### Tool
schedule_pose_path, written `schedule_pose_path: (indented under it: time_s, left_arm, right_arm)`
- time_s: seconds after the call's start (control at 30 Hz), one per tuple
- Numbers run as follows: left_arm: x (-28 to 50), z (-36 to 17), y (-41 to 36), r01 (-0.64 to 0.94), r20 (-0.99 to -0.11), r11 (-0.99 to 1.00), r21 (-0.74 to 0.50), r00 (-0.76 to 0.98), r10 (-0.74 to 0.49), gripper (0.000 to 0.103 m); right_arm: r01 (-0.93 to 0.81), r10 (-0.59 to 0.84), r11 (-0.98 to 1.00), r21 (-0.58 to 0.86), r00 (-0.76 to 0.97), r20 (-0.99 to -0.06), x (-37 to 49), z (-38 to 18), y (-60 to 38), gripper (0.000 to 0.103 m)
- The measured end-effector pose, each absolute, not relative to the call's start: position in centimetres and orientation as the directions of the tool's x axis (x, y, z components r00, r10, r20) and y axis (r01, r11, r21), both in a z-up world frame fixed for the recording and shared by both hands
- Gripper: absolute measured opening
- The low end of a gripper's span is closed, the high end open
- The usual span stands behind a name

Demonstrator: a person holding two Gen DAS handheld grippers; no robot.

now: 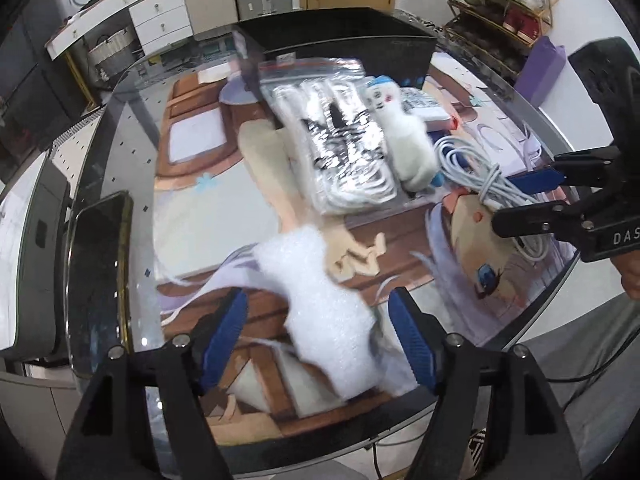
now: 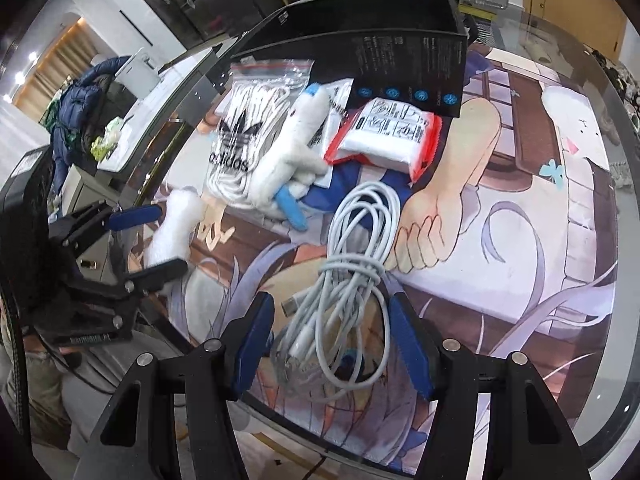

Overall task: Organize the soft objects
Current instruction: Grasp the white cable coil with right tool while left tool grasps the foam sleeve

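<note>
A white foam sheet (image 1: 320,304) lies on the glass table between the fingers of my open left gripper (image 1: 318,338); it also shows in the right wrist view (image 2: 176,224), with the left gripper (image 2: 148,240) around it. A coiled white cable (image 2: 352,276) lies between the fingers of my open right gripper (image 2: 332,344); the cable also shows in the left wrist view (image 1: 480,176) by the right gripper (image 1: 524,200). A white plush toy (image 1: 404,136) (image 2: 292,160) lies beside a zip bag of white laces (image 1: 340,148) (image 2: 248,132). A red-edged white packet (image 2: 388,132) lies behind.
A black open box (image 1: 352,40) (image 2: 400,56) stands at the table's far side. A dark phone (image 1: 100,264) lies near the left rim. The glass table (image 2: 540,240) covers a printed picture. Drawers and a shoe rack (image 1: 500,4) stand beyond.
</note>
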State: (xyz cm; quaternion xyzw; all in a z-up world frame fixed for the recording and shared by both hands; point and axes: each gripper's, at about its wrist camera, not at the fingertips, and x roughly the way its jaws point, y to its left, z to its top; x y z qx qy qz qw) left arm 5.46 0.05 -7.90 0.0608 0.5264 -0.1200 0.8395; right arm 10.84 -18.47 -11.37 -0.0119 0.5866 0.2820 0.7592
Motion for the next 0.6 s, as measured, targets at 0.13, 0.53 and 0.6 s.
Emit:
schedule_pose_path:
  time_s: [0.13,0.53,0.6]
  left_arm:
    - [5.9,-7.8,-0.6,0.273,-0.897,0.961,-0.035,0.416,-0.151,0.073]
    - [6.0,-8.1,-1.2,0.294,-0.898,0.955,-0.027,0.412,-0.152,0.049]
    - [6.0,-8.2,-1.3,0.295,-0.899,0.955,-0.021,0.412,-0.147,0.043]
  right_arm:
    - [-0.46,0.393,0.842,0.282,0.163,-0.905,10.9,-11.5,-17.5,0.061]
    - [-0.52,0.35,0.83,0.202,0.205,-0.914,9.7,-11.3,-16.2,0.037]
    - [-0.532,0.342,0.826,0.185,0.212,-0.916,9.6,-11.3,-16.0,0.035]
